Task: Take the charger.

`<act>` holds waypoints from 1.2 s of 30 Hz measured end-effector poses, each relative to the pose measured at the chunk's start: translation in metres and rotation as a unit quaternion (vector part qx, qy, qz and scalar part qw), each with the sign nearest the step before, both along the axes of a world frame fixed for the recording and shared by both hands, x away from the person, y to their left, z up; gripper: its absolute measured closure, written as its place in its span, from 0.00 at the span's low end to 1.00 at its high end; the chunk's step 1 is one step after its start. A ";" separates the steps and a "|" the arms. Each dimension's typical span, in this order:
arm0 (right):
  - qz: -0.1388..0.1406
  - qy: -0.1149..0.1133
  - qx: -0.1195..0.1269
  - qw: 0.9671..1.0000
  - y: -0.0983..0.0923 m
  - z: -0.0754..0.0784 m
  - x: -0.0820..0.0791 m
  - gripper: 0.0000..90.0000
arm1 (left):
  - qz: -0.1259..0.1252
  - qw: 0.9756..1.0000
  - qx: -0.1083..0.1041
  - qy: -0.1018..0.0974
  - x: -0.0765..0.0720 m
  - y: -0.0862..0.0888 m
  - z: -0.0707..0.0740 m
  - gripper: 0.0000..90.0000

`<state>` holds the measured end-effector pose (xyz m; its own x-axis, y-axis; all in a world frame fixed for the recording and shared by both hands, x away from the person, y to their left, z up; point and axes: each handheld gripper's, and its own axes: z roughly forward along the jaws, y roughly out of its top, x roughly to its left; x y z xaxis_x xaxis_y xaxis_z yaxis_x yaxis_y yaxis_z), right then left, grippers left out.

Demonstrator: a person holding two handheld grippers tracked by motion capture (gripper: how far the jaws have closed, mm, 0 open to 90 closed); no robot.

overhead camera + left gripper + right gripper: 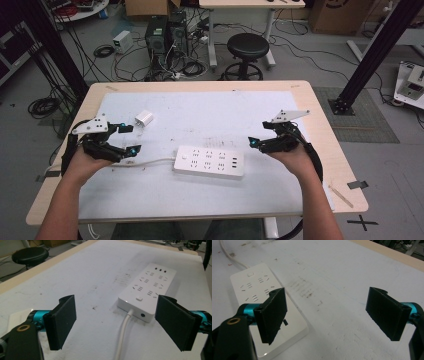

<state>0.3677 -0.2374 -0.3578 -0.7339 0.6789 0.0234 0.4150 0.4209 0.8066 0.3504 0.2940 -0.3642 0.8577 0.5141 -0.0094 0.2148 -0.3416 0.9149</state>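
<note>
- A white power strip [209,161] lies flat mid-surface [200,200], sockets up, its cord [150,162] trailing toward the left tool [124,139].
- A small white charger [144,119] sits just beyond the left tool, likely meant for a socket.
- Both tools flank the strip, the right tool [256,136] included, jaws spread wide and holding nothing, seemingly ready for a first reach.

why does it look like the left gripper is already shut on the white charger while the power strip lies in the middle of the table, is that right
Not quite. The left gripper is open and holds nothing: the high view shows the white charger lying apart from it on the table, and the left gripper view shows its jaws wide with nothing between them. The power strip does lie in the middle of the table.
</note>
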 end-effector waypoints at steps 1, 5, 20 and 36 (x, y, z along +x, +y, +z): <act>0.000 0.000 0.000 1.000 0.000 0.000 0.000 0.20 | 0.000 1.000 0.000 0.000 0.000 0.000 0.000 0.19; 0.001 -0.002 -0.002 1.000 0.003 0.001 0.002 0.20 | 0.010 1.000 0.003 -0.001 0.004 -0.002 0.003 0.19; -0.007 -0.003 -0.001 1.000 0.002 0.003 0.002 0.20 | 0.040 0.999 0.005 -0.004 0.012 0.001 0.004 0.19; -0.010 -0.013 0.004 1.000 0.002 0.013 0.000 0.20 | 0.111 0.993 0.039 0.021 0.065 -0.007 0.012 0.19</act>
